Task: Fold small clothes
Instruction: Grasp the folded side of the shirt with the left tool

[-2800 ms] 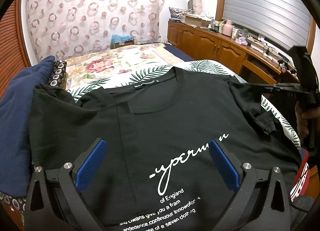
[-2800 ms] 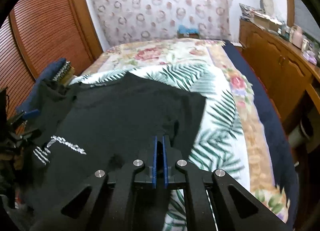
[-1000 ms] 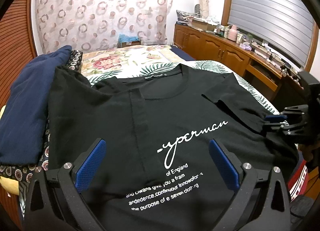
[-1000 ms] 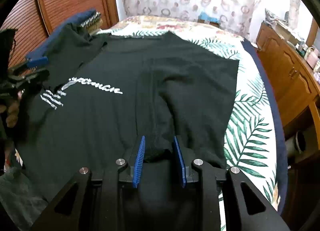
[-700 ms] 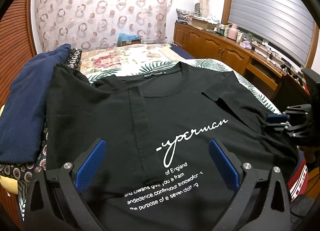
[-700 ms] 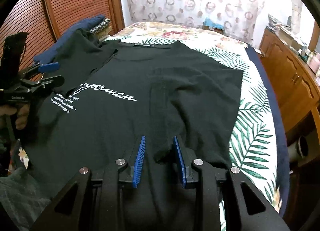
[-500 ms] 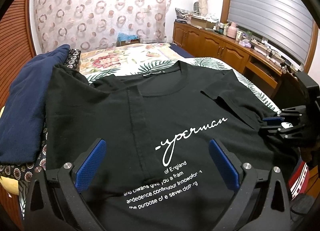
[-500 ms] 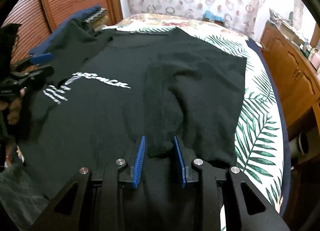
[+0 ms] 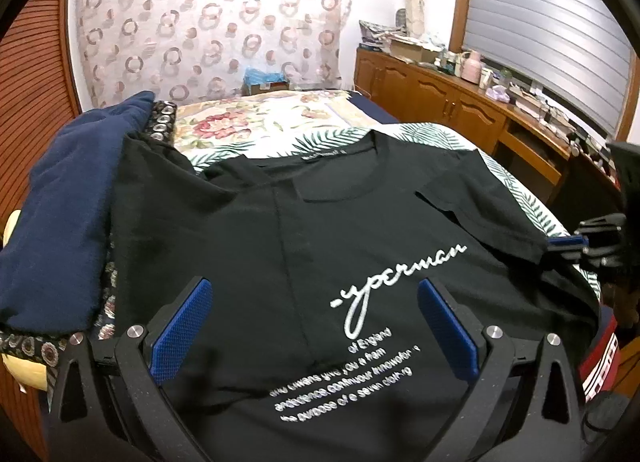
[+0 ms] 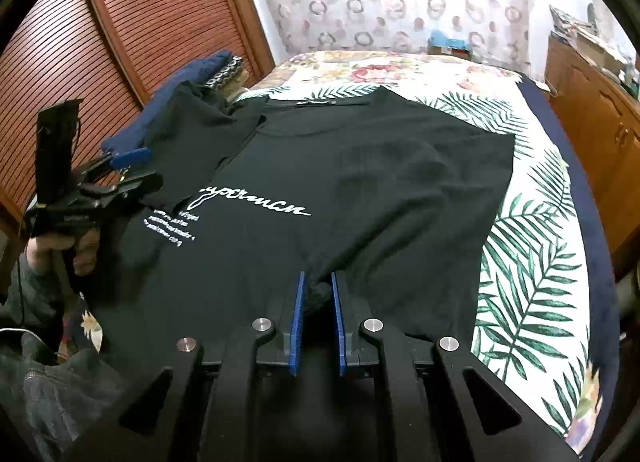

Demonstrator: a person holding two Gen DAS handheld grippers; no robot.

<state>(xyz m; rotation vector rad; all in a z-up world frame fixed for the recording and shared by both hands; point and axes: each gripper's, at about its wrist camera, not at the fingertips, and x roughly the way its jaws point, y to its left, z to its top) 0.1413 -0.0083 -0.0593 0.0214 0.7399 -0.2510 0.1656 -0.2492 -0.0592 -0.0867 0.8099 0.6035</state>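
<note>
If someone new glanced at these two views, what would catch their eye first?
The black T-shirt with white script lettering, spread across the leaf-print bedspread. Next, the right gripper, whose blue pads have just been closing on a bunched fold at the shirt's near edge, while the left gripper hovers wide open above the print.

The black cotton T-shirt with white script lettering [image 9: 360,230] runs out of the left wrist view at the bottom, its hem hidden behind the left gripper's [image 9: 316,326] black frame. The small white print [image 9: 344,386] low in that frame is too blurred to read whole. At the right edge the right gripper [image 9: 560,244] is cut off. In the right wrist view, lower centre, whether its blue fingers [image 10: 298,314] press the bunched cloth between them cannot be told.
</note>
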